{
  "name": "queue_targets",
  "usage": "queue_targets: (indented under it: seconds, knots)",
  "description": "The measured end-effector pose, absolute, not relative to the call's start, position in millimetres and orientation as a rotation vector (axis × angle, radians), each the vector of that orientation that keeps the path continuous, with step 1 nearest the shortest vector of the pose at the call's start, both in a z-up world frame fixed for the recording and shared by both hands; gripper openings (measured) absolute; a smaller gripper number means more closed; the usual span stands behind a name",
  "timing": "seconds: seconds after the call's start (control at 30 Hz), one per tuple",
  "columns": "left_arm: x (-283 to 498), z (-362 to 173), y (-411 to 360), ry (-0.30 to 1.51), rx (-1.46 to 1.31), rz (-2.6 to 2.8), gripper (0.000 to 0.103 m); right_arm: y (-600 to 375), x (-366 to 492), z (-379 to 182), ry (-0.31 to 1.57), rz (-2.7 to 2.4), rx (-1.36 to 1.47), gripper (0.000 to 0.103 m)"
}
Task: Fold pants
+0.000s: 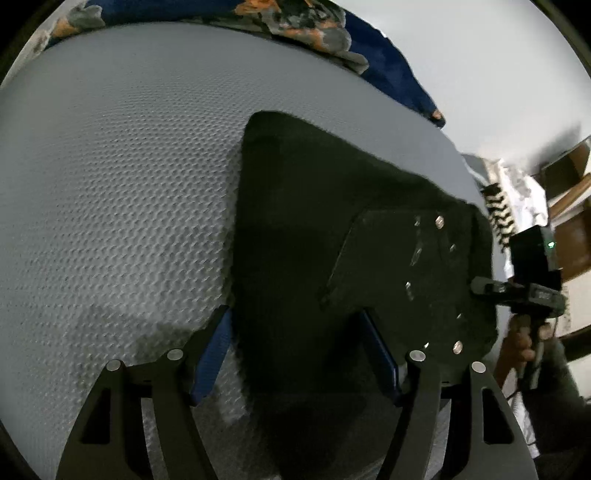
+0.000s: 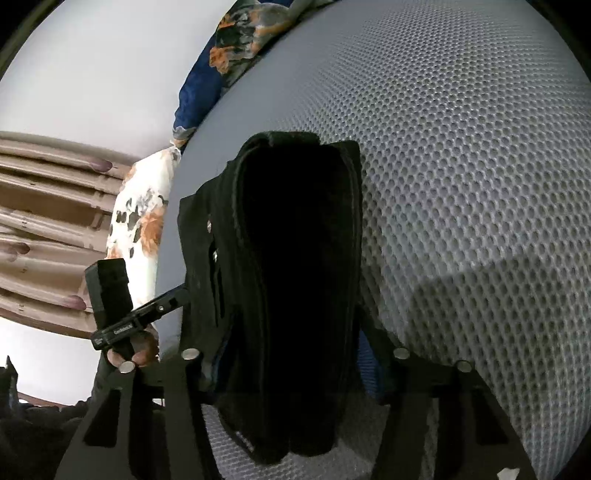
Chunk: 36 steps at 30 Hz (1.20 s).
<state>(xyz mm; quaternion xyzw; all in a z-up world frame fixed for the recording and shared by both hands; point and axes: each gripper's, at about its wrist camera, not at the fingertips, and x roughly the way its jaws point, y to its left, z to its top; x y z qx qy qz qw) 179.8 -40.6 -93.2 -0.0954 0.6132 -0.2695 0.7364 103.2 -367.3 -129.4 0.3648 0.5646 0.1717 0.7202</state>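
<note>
step: flatten folded stack | black fabric pants (image 1: 332,236), folded, on grey honeycomb-mesh mattress (image 1: 110,184), between both pairs of fingers | left gripper (image 1: 295,350) spread wide, empty | right gripper (image 2: 291,369) spread astride bundle, grip uncertain | advice: square edges, press evenly, avoid dragging layers

A bedroom in a home was indicated. Most of both views was taken up by a bed whose mattress (image 1: 110,184) was covered in grey honeycomb mesh fabric. At its far edge a dark blue bedcover with an orange and grey floral print (image 1: 317,26) was bunched up, and in the right wrist view a white pillow with orange and dark blotches (image 2: 140,218) was seen at the left. Plain white walls (image 2: 92,66) and brown wooden panelling (image 2: 48,221) were seen beyond the bed.
</note>
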Motion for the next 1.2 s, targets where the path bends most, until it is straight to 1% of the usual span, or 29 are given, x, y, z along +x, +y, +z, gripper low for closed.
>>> queue_targets:
  seconds: [0.03,0.13,0.2,0.23,0.3,0.37,0.4,0.47,0.5,0.57,0.63,0.93,1.2]
  knots:
    - [182,-94,-42,1.342,-0.22,-0.598,0.069,-368,106,-131,1.243,0.386,0.814,0.05]
    - [185,-94,-51,1.303,-0.208,-0.601,0.068,-367,115,-137,1.227,0.4,0.851,0.044]
    - [185,-94,-58,1.28,-0.183,-0.59,0.066,-367,120,-140,1.211,0.394,0.868,0.038]
    - [185,-94,-60,1.27,-0.176,-0.582,0.063,-365,121,-141,1.203,0.388,0.871,0.037]
    - [191,-95,-70,1.259,-0.167,-0.553,0.055,-362,122,-139,1.189,0.366,0.872,0.031]
    - [193,-94,-72,1.257,-0.166,-0.53,0.041,-351,124,-131,1.179,0.342,0.842,0.029]
    - [193,-93,-72,1.256,-0.16,-0.516,0.037,-347,123,-126,1.172,0.331,0.834,0.027]
    - [191,-90,-69,1.25,-0.14,-0.507,0.027,-343,122,-118,1.155,0.314,0.832,0.025]
    - [190,-88,-68,1.244,-0.123,-0.501,0.026,-341,122,-115,1.15,0.306,0.826,0.024]
    - [186,-82,-67,1.229,-0.085,-0.496,0.019,-334,123,-107,1.139,0.286,0.811,0.023]
    - [183,-74,-69,1.215,-0.06,-0.498,0.016,-332,122,-101,1.129,0.277,0.809,0.022]
    - [181,-51,-49,1.181,-0.06,-0.505,0.014,-308,138,-81,1.113,0.269,0.778,0.021]
    - [197,-36,-29,1.142,-0.053,-0.473,0.014,-297,168,-74,1.109,0.305,0.749,0.021]
